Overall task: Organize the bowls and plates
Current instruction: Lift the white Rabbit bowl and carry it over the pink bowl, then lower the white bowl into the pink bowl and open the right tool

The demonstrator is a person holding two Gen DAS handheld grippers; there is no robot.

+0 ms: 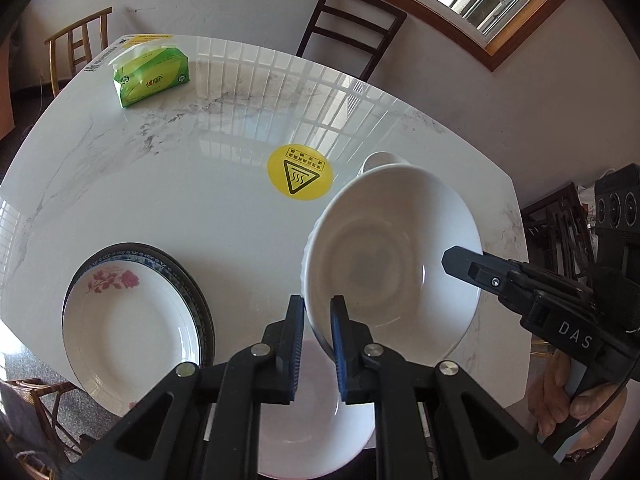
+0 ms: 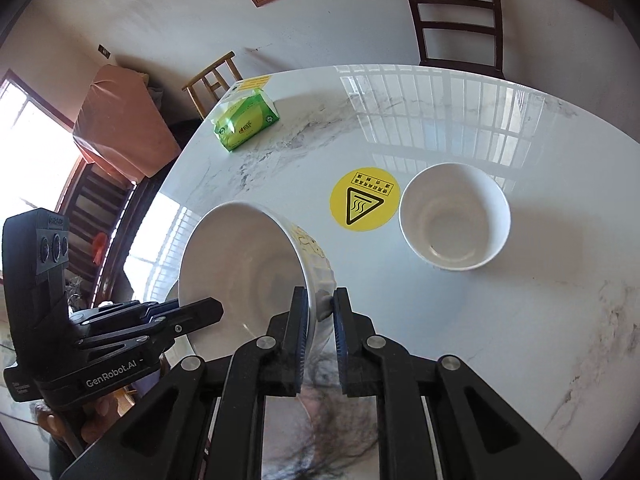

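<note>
A large white bowl (image 1: 392,248) is held tilted above the marble table (image 1: 180,168). My left gripper (image 1: 318,320) is shut on its near rim. My right gripper (image 2: 320,314) is shut on the opposite rim of the same bowl (image 2: 244,264); it shows at the right of the left wrist view (image 1: 472,268). Another white bowl (image 1: 316,408) sits under the left gripper. A stack of plates, topped by a rose-patterned plate (image 1: 128,324), lies at the left. A smaller white bowl (image 2: 454,216) stands upright on the table to the right; it is partly hidden behind the held bowl (image 1: 380,160).
A green tissue pack (image 1: 152,74) lies at the far left of the table. A yellow hot-surface sticker (image 1: 300,172) marks the table's middle. Wooden chairs (image 1: 352,28) stand around the table, near a white wall and window.
</note>
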